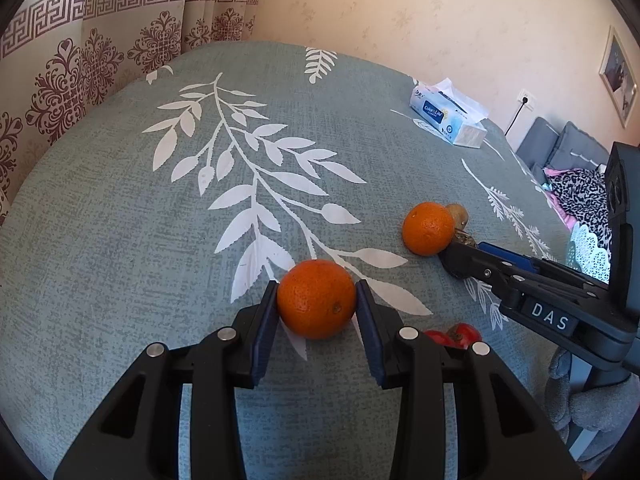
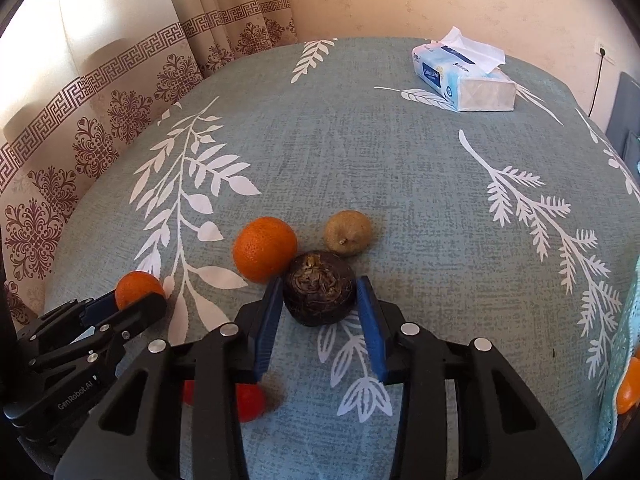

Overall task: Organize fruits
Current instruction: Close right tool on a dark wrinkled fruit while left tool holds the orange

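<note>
My left gripper (image 1: 317,300) is shut on an orange (image 1: 316,304) that rests on the grey-green leaf-print tablecloth (image 1: 200,240); the same pair shows at the left of the right wrist view, orange (image 2: 138,288) in that gripper (image 2: 132,304). My right gripper (image 2: 319,304) is shut on a dark brown round fruit (image 2: 319,294) on the cloth. A second orange (image 2: 265,249) touches its left side and a tan fruit (image 2: 347,233) lies just beyond. In the left wrist view the second orange (image 1: 428,228) sits at the right gripper's tip (image 1: 460,254).
A tissue pack (image 2: 464,76) lies at the far right of the table. Red fruits (image 1: 454,334) lie near me, also under my right gripper (image 2: 250,400). Curtains (image 1: 80,60) hang at the left, a sofa with clothes (image 1: 576,172) stands at the right.
</note>
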Demonstrator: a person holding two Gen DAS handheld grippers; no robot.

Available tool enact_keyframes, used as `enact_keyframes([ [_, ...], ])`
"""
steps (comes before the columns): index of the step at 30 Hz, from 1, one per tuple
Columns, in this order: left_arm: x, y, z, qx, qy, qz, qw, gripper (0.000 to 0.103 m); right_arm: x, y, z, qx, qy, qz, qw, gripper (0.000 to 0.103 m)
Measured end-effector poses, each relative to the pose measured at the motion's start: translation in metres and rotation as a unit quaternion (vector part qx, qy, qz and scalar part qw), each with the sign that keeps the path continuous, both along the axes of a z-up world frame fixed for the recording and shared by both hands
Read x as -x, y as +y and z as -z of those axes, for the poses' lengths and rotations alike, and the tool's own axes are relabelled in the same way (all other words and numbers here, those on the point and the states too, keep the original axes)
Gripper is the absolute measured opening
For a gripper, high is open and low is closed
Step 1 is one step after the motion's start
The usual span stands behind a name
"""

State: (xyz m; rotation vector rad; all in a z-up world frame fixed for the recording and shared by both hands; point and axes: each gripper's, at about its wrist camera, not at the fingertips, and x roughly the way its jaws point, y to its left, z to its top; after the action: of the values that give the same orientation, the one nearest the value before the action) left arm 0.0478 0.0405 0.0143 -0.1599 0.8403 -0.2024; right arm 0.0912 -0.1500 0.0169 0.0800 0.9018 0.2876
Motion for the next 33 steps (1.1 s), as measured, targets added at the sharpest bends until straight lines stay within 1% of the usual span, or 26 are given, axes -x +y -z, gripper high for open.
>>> enact_keyframes([
  [4,0.001,-0.001,-0.001,-0.007,-0.002,-0.003,1.0000,0.038,0.003,-0.003,-0.001,0.000,-0.002,0.004,1.000,0.039],
  [5,0.001,-0.001,-0.002,-0.008,-0.003,-0.003,1.0000,0.038,0.005,-0.004,-0.002,0.000,-0.003,0.005,1.000,0.037],
  [8,0.003,-0.003,-0.004,-0.012,-0.005,-0.006,0.9999,0.038,0.011,-0.009,-0.008,-0.004,-0.010,0.009,1.000,0.027],
  [10,0.004,-0.005,-0.005,-0.015,-0.007,-0.004,0.9999,0.038,0.016,-0.012,-0.013,-0.004,-0.018,0.010,1.000,0.027],
  [12,0.005,-0.007,-0.006,-0.018,-0.008,-0.002,0.9998,0.038,0.017,-0.014,-0.014,-0.004,-0.017,0.008,1.000,0.027],
  [14,0.006,-0.010,-0.006,-0.019,-0.008,-0.001,0.9998,0.038,0.015,-0.016,-0.011,-0.007,-0.012,0.015,1.000,0.028],
  [16,0.008,-0.011,-0.007,-0.019,-0.010,0.000,0.9998,0.038,0.011,-0.015,-0.006,-0.016,0.004,0.009,1.000,0.029],
  [17,0.009,-0.012,-0.007,-0.020,-0.010,0.001,0.9997,0.038,0.009,-0.013,-0.003,-0.020,0.009,0.005,1.000,0.033],
  [18,0.009,-0.012,-0.007,-0.021,-0.010,0.001,0.9997,0.038,0.007,-0.011,-0.001,-0.019,0.014,0.002,1.000,0.044],
  [19,0.010,-0.012,-0.008,-0.021,-0.010,0.001,0.9997,0.038,0.005,-0.008,0.001,-0.018,0.018,-0.001,1.000,0.047],
  [20,0.010,-0.013,-0.008,-0.022,-0.010,0.002,0.9997,0.038,0.003,-0.006,0.003,-0.016,0.019,-0.002,1.000,0.048],
  [25,0.012,-0.014,-0.012,-0.025,-0.014,0.002,0.9996,0.038,-0.001,0.003,0.006,0.015,0.006,-0.006,1.000,0.047],
  [26,0.013,-0.014,-0.013,-0.026,-0.015,0.002,0.9995,0.038,0.000,0.003,0.006,0.019,0.004,-0.004,1.000,0.041],
  [30,0.014,-0.016,-0.017,-0.031,-0.020,0.001,0.9993,0.038,0.006,0.001,0.004,0.032,-0.006,-0.001,0.999,0.041],
  [33,0.015,-0.019,-0.019,-0.037,-0.022,0.001,0.9991,0.038,0.014,-0.006,-0.003,0.029,-0.017,0.007,0.999,0.041],
])
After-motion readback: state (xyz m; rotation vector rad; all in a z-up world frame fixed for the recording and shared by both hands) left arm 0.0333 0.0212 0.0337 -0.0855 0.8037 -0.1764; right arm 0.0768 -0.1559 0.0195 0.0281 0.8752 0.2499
